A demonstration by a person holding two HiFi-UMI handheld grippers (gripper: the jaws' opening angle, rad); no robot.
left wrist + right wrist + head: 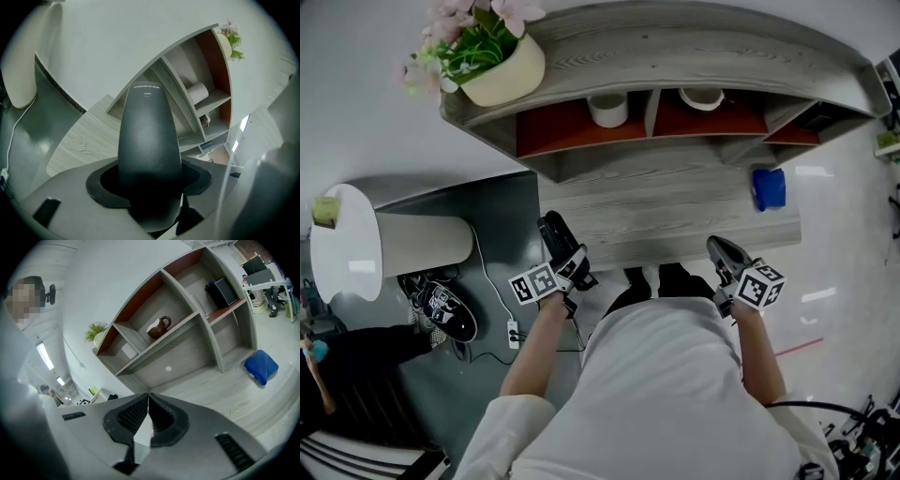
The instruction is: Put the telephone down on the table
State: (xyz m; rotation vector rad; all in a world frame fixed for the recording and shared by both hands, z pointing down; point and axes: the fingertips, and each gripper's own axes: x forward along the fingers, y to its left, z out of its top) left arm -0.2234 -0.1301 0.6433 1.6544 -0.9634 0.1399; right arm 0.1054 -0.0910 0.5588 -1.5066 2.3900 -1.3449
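Note:
A black telephone handset fills the middle of the left gripper view, and my left gripper is shut on its lower end. In the head view the telephone pokes forward out of the left gripper, over the front left corner of the grey wooden table. My right gripper hangs at the table's front edge, further right. Its jaws are shut tip to tip with nothing between them.
A blue cloth lies on the table at the right. Behind it rises a shelf unit with a flower pot, a white roll and a brown jug. A white round side table, shoes and a power strip are at left.

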